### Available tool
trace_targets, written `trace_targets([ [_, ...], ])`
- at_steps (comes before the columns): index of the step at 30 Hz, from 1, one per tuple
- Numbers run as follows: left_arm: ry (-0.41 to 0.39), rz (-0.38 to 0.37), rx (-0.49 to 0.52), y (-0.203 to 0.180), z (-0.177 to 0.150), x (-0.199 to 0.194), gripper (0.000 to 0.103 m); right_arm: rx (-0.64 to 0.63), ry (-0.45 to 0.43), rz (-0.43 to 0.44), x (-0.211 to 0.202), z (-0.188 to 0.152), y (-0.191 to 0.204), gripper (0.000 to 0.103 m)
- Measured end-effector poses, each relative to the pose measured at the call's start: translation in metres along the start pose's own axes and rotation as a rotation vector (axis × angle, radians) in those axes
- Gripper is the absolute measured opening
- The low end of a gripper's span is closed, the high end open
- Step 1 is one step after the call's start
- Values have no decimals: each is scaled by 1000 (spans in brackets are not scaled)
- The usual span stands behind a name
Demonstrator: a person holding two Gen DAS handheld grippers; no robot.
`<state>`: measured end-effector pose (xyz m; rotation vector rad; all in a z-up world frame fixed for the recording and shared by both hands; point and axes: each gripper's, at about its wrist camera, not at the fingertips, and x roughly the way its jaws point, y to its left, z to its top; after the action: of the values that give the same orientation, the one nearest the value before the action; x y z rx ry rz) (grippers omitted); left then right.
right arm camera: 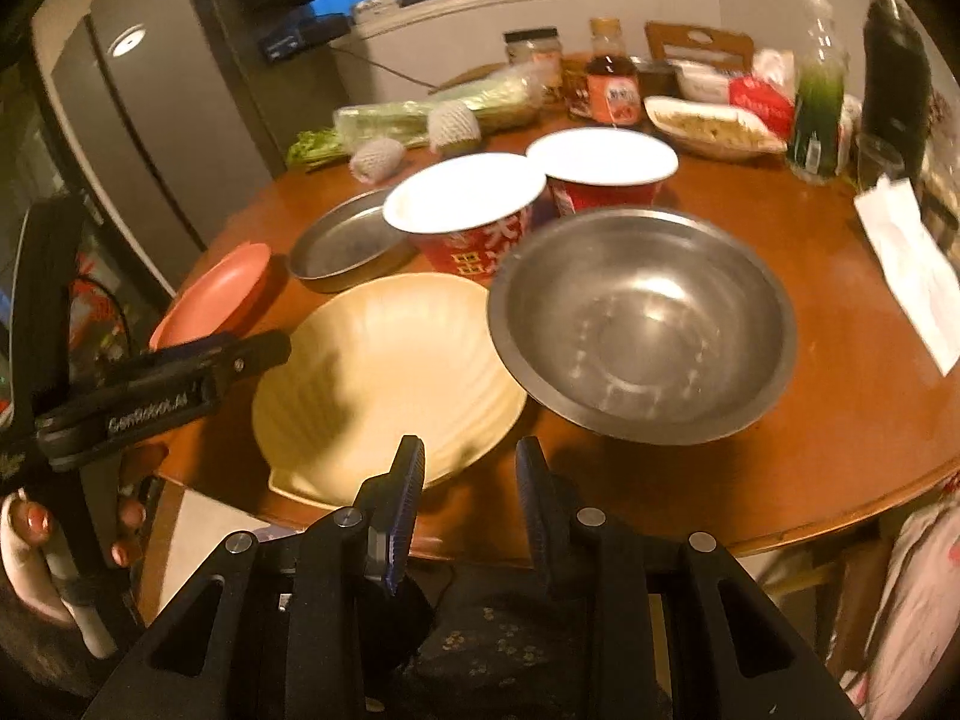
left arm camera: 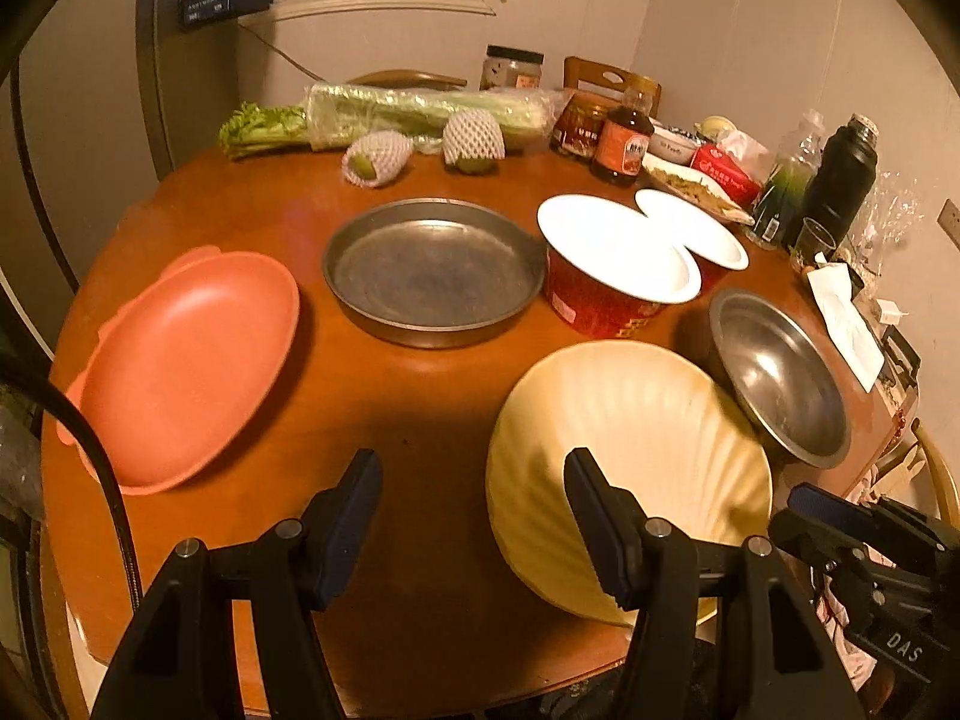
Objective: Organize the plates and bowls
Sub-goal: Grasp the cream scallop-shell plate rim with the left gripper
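On the round wooden table (left arm camera: 384, 396) stand a cream shell-shaped bowl (left arm camera: 648, 438) (right arm camera: 384, 372), a steel bowl (left arm camera: 780, 372) (right arm camera: 648, 318) to its right, a flat steel pan (left arm camera: 432, 270) (right arm camera: 348, 240), a pink plate (left arm camera: 180, 360) (right arm camera: 216, 294) at the left, and two red paper bowls (left arm camera: 612, 276) (right arm camera: 474, 210). My left gripper (left arm camera: 474, 516) is open and empty above the near table edge, its right finger in front of the cream bowl. My right gripper (right arm camera: 471, 480) is open and empty, just short of the table edge between the cream and steel bowls.
At the back of the table lie celery (left arm camera: 384, 114), two net-wrapped fruits (left arm camera: 474, 135), jars, a sauce bottle (left arm camera: 624, 144), a food dish, a tissue pack, a green bottle and a black flask (left arm camera: 840, 180). A paper napkin (right arm camera: 912, 270) lies at the right. A fridge (right arm camera: 138, 120) stands left.
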<state>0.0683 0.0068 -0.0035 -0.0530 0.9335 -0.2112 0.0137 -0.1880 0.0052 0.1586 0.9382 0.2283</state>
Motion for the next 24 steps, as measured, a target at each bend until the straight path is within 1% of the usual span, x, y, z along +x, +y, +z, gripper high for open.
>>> trace_targets([
  [6,18,-14,-11,0,-4,7,63,39,23,12,13,3,-3,32],
  [14,28,-3,2,-3,-7,13,62,14,45,-4,28,8,5,32],
  [17,39,12,7,-3,-8,17,62,6,48,-10,32,9,8,32],
  [21,36,5,10,-3,-11,19,62,-8,47,-20,38,10,13,31],
  [22,32,4,12,-3,-12,18,61,-13,45,-22,39,11,13,31],
  [24,26,3,16,-3,-12,18,53,-26,45,-24,41,12,16,29],
])
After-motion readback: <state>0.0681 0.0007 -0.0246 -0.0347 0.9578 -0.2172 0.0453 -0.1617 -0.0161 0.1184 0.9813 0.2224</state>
